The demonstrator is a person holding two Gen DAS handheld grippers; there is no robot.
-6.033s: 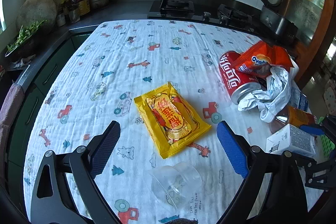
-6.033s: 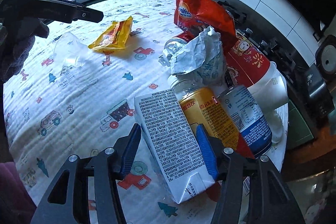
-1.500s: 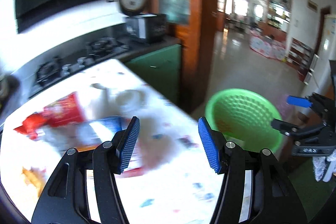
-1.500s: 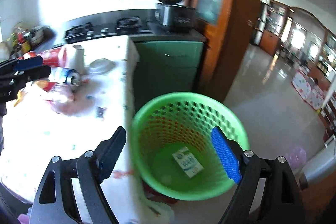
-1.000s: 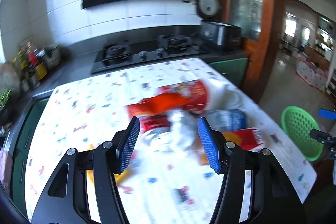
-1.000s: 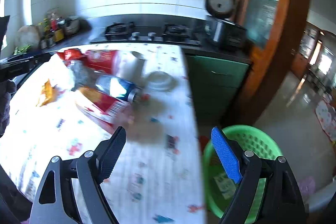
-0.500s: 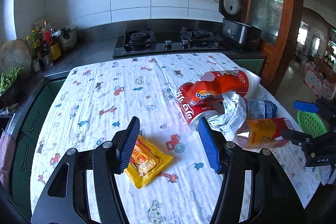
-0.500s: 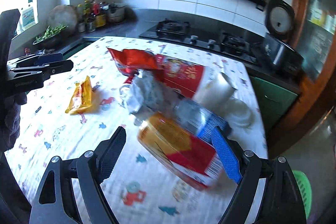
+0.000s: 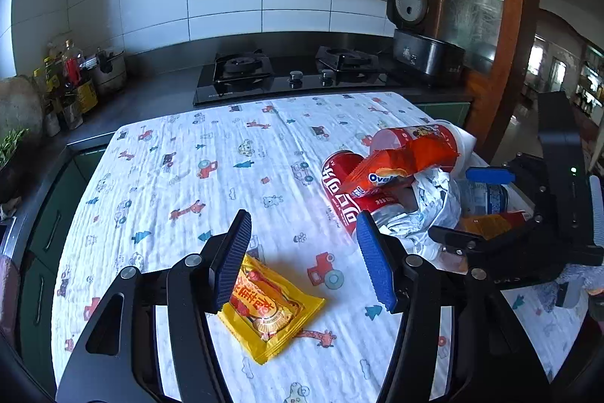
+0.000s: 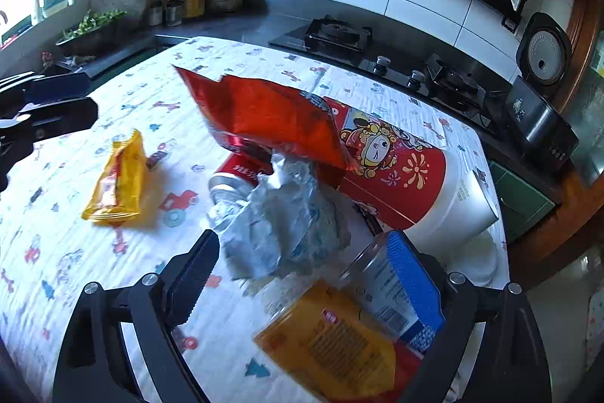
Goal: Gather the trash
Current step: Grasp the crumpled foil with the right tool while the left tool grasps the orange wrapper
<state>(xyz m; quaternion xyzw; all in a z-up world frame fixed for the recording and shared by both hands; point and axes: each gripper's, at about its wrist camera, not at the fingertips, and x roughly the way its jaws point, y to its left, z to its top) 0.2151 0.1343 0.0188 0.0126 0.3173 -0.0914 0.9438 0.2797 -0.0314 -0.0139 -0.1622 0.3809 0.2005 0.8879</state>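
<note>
A yellow snack packet [image 9: 270, 308] lies on the patterned tablecloth [image 9: 170, 169], just below my open, empty left gripper [image 9: 302, 259]; it also shows in the right wrist view [image 10: 117, 180]. To its right is a trash pile: a red cola can [image 9: 341, 199], an orange snack bag [image 10: 264, 118], crumpled paper [image 10: 279, 225], a red and white cup [image 10: 407, 184], a yellow and red can [image 10: 332, 342] and a blue can [image 10: 381, 278]. My right gripper [image 10: 305, 274] is open and empty, low over the yellow and red can and the paper.
A gas hob [image 9: 287, 70] and a rice cooker [image 9: 419, 36] stand on the dark counter behind the table. Bottles and jars [image 9: 71, 82] stand at the back left. The table's right edge drops beside a wooden door frame [image 9: 506, 44].
Both grippers swung back from the green basket on the floor to the table. The white carton the right gripper held 6 s ago lies in the basket. Both now hover low over the trash.
</note>
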